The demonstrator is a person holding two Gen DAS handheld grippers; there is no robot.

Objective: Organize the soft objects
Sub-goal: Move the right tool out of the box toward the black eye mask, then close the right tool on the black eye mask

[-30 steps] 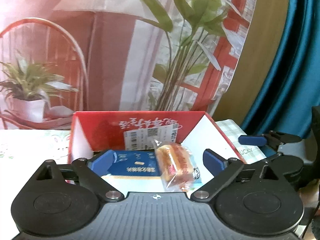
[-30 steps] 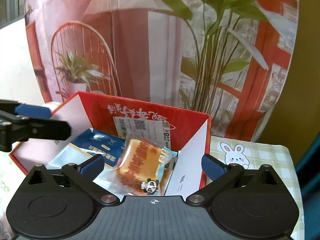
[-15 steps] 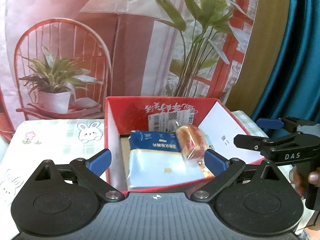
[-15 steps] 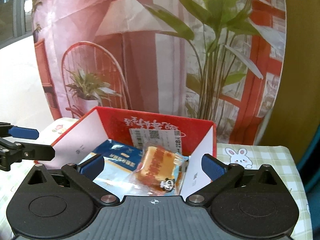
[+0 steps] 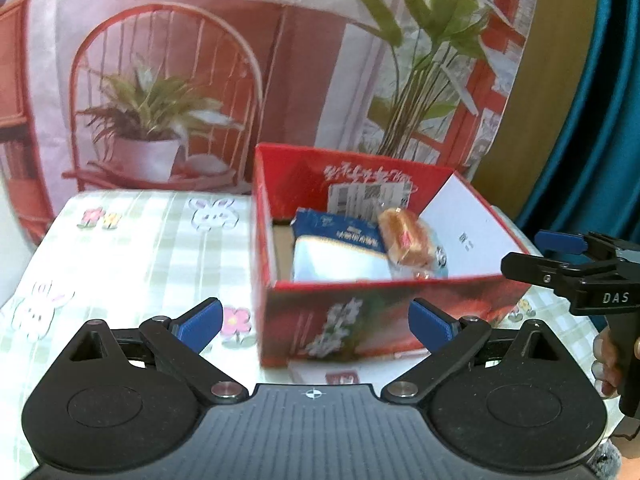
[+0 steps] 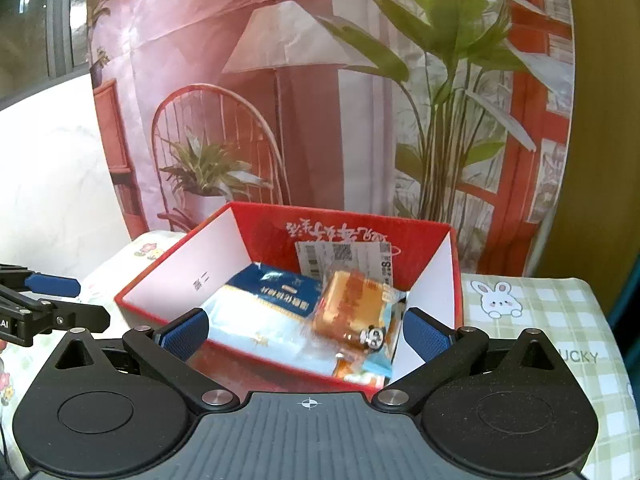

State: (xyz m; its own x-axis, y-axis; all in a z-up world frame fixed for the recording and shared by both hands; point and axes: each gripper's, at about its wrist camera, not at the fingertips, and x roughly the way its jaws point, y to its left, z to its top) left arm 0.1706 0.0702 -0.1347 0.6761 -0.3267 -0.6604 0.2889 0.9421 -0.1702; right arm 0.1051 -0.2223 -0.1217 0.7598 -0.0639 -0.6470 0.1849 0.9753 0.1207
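Okay, red box [image 5: 384, 320] sits on the checked tablecloth [image 5: 140, 248], open top. Inside the box: blue-white tissue pack [image 5: 340, 248] lying flat, wrapped bread bun [image 5: 406, 242] leaning on the pack's right side, touching it. Left gripper [image 5: 316, 322] is in front of the box, outside it, jaws spread wide, nothing between them. Right gripper [image 6: 306, 334] is at the box's near rim, jaws likewise spread, gripping nothing. Printed backdrop [image 6: 320, 100] stands behind the box.
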